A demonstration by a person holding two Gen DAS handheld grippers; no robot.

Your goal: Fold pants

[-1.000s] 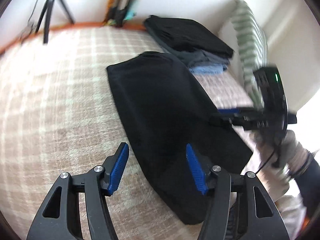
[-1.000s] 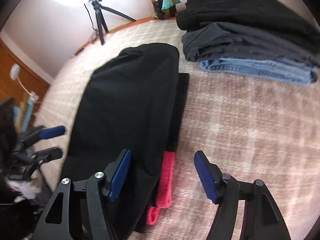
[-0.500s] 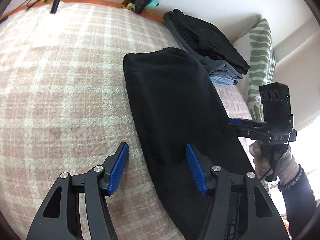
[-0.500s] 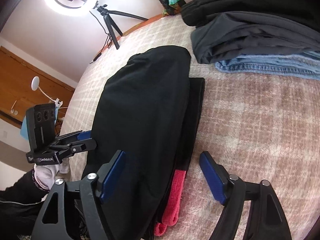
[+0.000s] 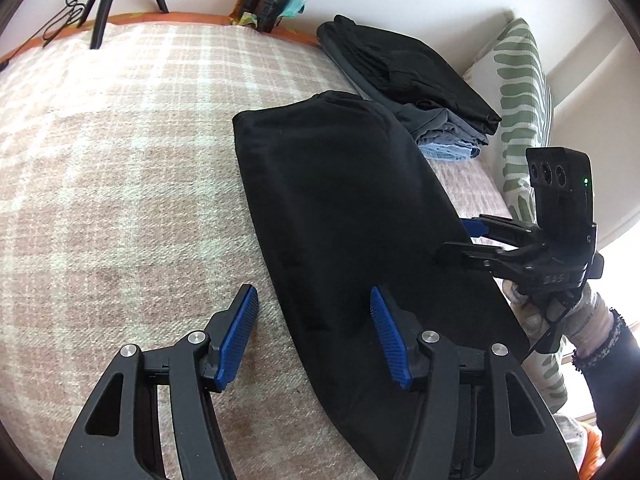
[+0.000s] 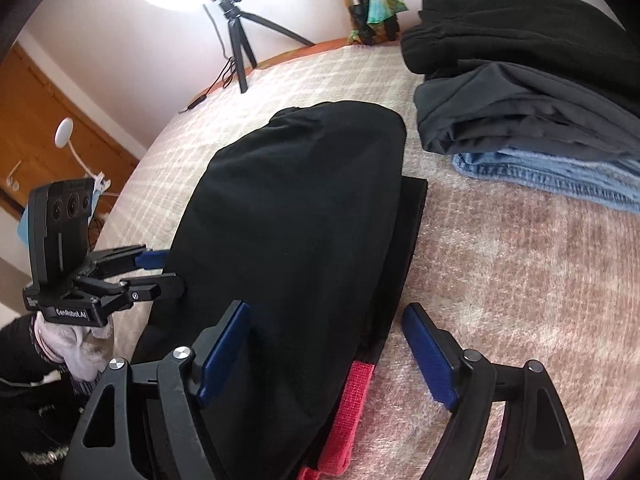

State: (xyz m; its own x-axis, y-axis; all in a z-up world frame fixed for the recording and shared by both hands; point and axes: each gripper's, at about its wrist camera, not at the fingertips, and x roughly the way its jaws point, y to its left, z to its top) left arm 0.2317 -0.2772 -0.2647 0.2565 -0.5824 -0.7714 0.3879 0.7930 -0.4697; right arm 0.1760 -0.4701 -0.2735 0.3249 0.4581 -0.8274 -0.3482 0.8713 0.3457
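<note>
Black pants lie folded lengthwise on the plaid blanket. My left gripper is open and straddles their left edge near the front, one pad over the blanket, the other over the cloth. My right gripper is not gripping anything. Its jaws are closing, with the pants' right edge and a red strip lying under the gap. Each gripper shows in the other's view: the right gripper at the pants' far side, the left gripper opposite it.
A stack of folded clothes, black, grey and blue denim, sits just beyond the pants at the back right. A green-striped pillow leans on the wall. A ring light on a tripod stands at the bed's far edge.
The left gripper has sunk a little toward the pants' left edge and its view has steadied. The right gripper's jaws stand wider than a second ago, and it has rolled slightly.
</note>
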